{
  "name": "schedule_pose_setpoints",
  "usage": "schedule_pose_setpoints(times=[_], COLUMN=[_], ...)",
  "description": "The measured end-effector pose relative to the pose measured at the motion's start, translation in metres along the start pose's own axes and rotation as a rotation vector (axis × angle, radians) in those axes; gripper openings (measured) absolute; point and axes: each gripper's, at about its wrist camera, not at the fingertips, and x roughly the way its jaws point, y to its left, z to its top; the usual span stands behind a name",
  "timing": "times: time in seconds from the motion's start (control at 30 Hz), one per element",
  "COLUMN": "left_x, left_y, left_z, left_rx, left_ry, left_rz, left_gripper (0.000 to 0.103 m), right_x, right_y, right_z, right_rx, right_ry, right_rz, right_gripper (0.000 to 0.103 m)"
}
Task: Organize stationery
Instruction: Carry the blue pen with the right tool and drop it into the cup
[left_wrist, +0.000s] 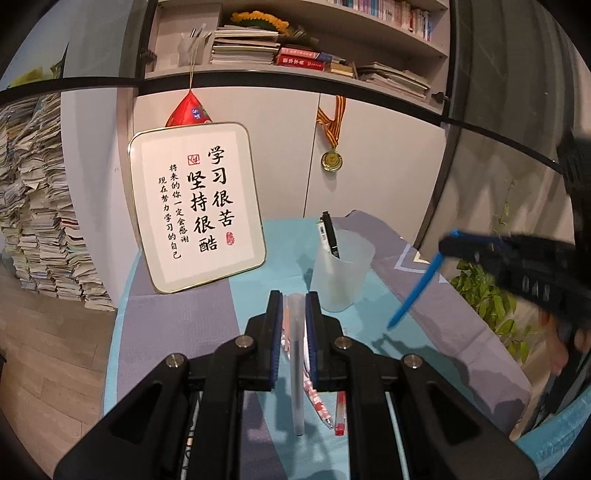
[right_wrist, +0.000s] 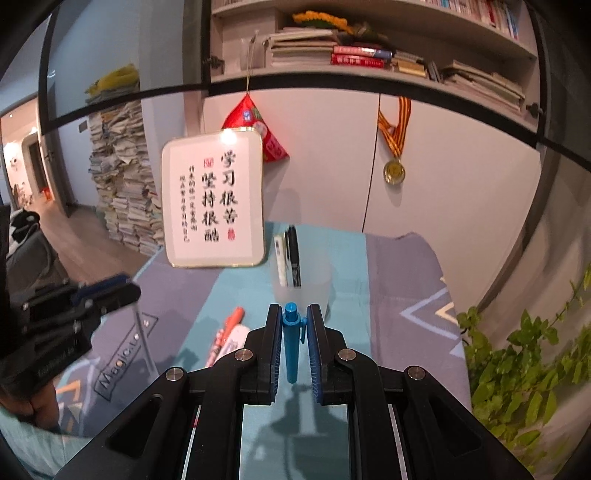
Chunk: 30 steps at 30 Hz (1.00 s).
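Grey cabinet doors (left_wrist: 369, 155) back the scene, with a bookshelf (left_wrist: 332, 51) above whose top rows are cut off by the frame edge. To the left stands a tall paper stack (left_wrist: 40, 206), its lower sheets too blurred to read. A teal-and-grey patterned tablecloth (left_wrist: 177, 332) covers the table; its near part is hidden under the gripper bodies. Against the cabinet leans a framed calligraphy sign (left_wrist: 197, 206), half covering a red hanging pouch (left_wrist: 188, 112); a medal (left_wrist: 331, 160) hangs to the right. Leafy plant stems (right_wrist: 524, 369) show at the right edge, partly cropped.

A frosted cup (left_wrist: 341, 273) stands on the cloth with a black pen (left_wrist: 330, 234) and a white one upright inside, their lower ends veiled by the cup wall.

The left gripper (left_wrist: 293, 314) is clenched on a clear frosted pen (left_wrist: 296, 369), held above the cloth. Below it lie red-and-white patterned pens (left_wrist: 321, 402), partly hidden behind the fingers. The right gripper (right_wrist: 293, 325) grasps a blue pen (right_wrist: 291, 343), lifted near the cup; in the left view that gripper is motion-blurred.
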Motion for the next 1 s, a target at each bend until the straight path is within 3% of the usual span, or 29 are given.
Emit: schedule_pose_setpoints(times=[0.47, 1.0], left_x=[-0.014, -0.007], left_y=[0.013, 0.022], left_z=[-0.008, -0.01], left_rx=[-0.042, -0.058], left_ry=[-0.023, -0.019], left_rz=[-0.034, -0.054], left_gripper=[0.01, 0.01], right_x=[-0.002, 0.083], right_y=[0.008, -0.017], right_z=[0.057, 0.055], right_rx=[0.015, 0.103], right_ry=[-0.164, 0.0], right_rz=[-0.088, -0.102], right_gripper=[0.014, 0.014])
